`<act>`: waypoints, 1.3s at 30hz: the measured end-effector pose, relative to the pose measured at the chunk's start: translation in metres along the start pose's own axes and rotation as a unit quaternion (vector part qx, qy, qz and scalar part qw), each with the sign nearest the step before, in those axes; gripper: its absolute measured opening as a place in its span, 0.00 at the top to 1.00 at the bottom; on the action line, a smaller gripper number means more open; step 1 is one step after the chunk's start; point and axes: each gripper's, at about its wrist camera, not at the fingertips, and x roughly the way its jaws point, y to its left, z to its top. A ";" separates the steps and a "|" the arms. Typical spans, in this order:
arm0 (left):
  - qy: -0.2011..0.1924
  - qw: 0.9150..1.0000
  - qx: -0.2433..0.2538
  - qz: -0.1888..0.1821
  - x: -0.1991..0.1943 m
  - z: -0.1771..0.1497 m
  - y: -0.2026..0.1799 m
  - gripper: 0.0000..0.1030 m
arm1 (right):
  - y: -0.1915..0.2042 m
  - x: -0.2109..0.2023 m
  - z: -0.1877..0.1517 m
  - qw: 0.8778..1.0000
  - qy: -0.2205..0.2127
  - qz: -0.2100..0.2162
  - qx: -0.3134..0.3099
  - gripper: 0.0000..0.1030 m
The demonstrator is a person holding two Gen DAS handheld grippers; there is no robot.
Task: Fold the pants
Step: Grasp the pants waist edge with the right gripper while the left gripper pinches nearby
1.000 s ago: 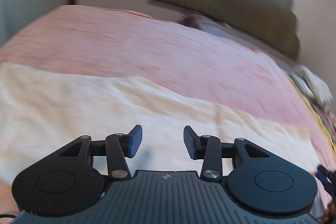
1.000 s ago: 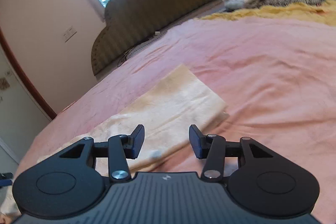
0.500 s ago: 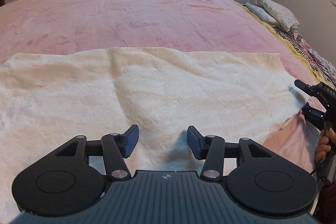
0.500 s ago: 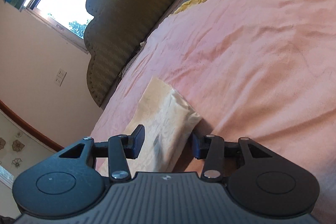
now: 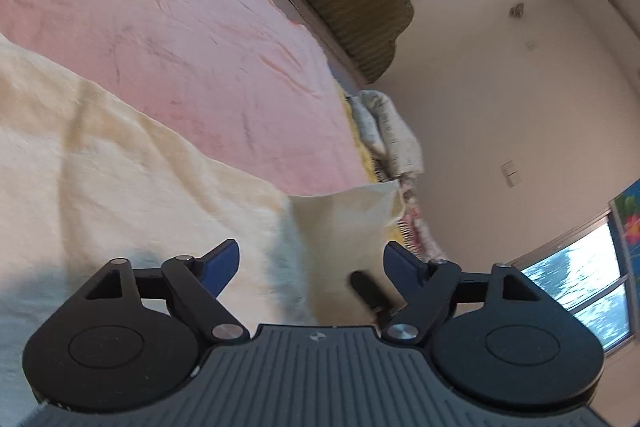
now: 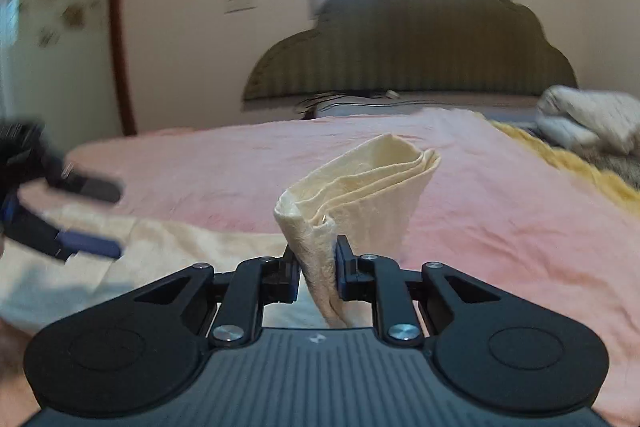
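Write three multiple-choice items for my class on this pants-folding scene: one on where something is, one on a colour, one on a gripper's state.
1. Where do the pants lie?
A on the pink bedspread
B on the floor
C on a chair

2. What colour are the pants?
A blue
B cream
C black

3. What is between the right gripper's jaws?
A nothing
B a pillow
C a bunched corner of the pants

Answers:
1 A, the cloth is spread over the pink cover.
2 B, pale cream in both views.
3 C, the jaws are closing with folded cream cloth between them.
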 end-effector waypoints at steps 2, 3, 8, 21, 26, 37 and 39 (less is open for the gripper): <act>0.005 1.000 -0.017 -0.014 0.014 0.000 0.000 0.13 | 0.027 0.005 -0.002 0.999 0.008 0.020 -0.041 0.84; 0.009 1.000 -0.022 -0.013 0.021 0.000 0.001 0.13 | 0.034 0.006 -0.003 0.998 0.009 0.027 -0.048 0.84; 0.012 0.999 -0.045 0.012 0.048 0.008 0.006 0.15 | 0.064 0.004 -0.009 0.995 0.015 0.067 -0.079 0.84; -0.022 0.976 0.103 0.192 -0.019 0.022 0.010 0.93 | 0.129 0.017 0.000 0.976 0.037 0.162 -0.144 0.83; -0.051 0.943 0.158 0.287 -0.058 0.030 0.017 0.95 | 0.180 0.037 0.002 0.957 0.031 0.221 -0.185 0.83; -0.086 0.916 0.134 0.369 -0.098 0.025 0.059 0.50 | 0.230 0.059 -0.021 0.934 0.075 0.260 -0.234 0.68; -0.106 0.905 0.132 0.389 -0.110 0.026 0.058 0.47 | 0.218 0.042 -0.015 0.925 0.061 0.310 -0.209 0.66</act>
